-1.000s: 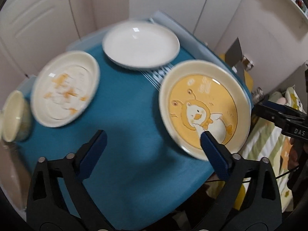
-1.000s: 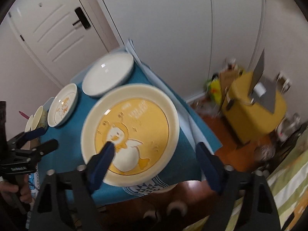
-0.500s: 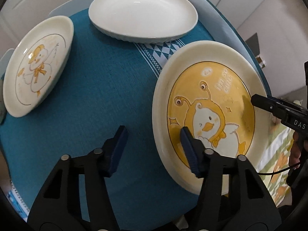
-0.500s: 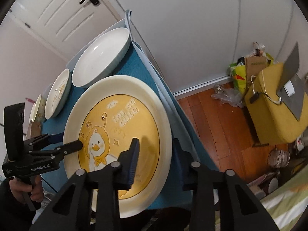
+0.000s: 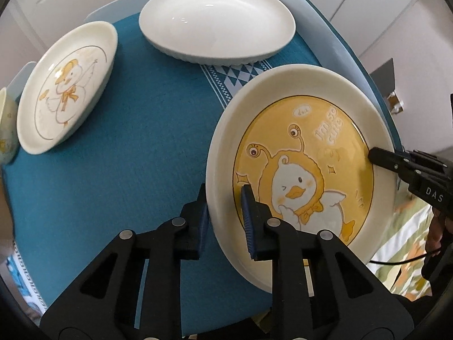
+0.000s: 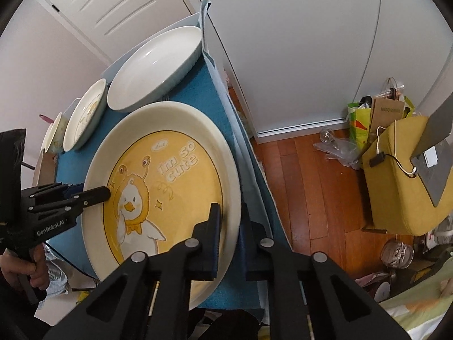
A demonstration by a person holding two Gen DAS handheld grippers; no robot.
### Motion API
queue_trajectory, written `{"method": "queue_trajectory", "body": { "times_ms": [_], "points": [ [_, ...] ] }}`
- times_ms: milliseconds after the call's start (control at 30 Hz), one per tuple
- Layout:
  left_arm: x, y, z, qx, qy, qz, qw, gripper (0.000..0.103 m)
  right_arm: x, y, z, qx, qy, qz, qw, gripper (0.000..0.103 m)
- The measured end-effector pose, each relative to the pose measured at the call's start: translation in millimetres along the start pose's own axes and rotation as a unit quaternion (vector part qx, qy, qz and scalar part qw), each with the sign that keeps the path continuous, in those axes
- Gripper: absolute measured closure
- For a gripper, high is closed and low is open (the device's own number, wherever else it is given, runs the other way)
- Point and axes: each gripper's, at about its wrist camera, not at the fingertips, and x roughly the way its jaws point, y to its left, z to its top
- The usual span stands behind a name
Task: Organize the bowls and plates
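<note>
A large cream plate with a yellow duck picture lies on the blue tablecloth near the table's edge. My left gripper straddles its left rim, one pad under the lip and one on the face, and its jaws are closing on that rim. My right gripper is shut on the opposite rim. Behind it sit a plain white deep plate, a smaller duck plate and a pale bowl at the far left.
The table's edge runs just behind the big plate, with the cloth hanging over it. Beyond it are a wood floor, a yellow box with a laptop and bags by the white wardrobe. A hand holds the left gripper's handle.
Both grippers came down to the big duck plate and their jaws narrowed from wide apart onto its opposite rims. The plates themselves have not moved.
</note>
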Motion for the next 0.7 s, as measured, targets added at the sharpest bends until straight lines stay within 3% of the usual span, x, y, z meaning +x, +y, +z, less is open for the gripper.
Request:
{"method": "queue_trajectory", "body": {
  "times_ms": [167, 333, 433, 700],
  "points": [
    [0, 18, -1, -0.059, -0.002, -0.048, 0.9971, 0.088, -1, -2, 1, -0.007, 0.004, 0.012, 1.0, 0.092],
    [0, 20, -4, -0.071, -0.005, -0.052, 0.9961, 0.09, 0, -4, 2, -0.015, 0.004, 0.029, 0.999, 0.092],
    [-2, 12, -3, -0.049, -0.003, -0.017, 0.9987, 0.09, 0, -5, 1, -0.017, 0.005, 0.037, 0.999, 0.092],
    [-12, 12, -6, -0.069, -0.008, -0.018, 0.9974, 0.091, -5, -3, 3, -0.026, 0.002, 0.032, 0.999, 0.092]
  ]
}}
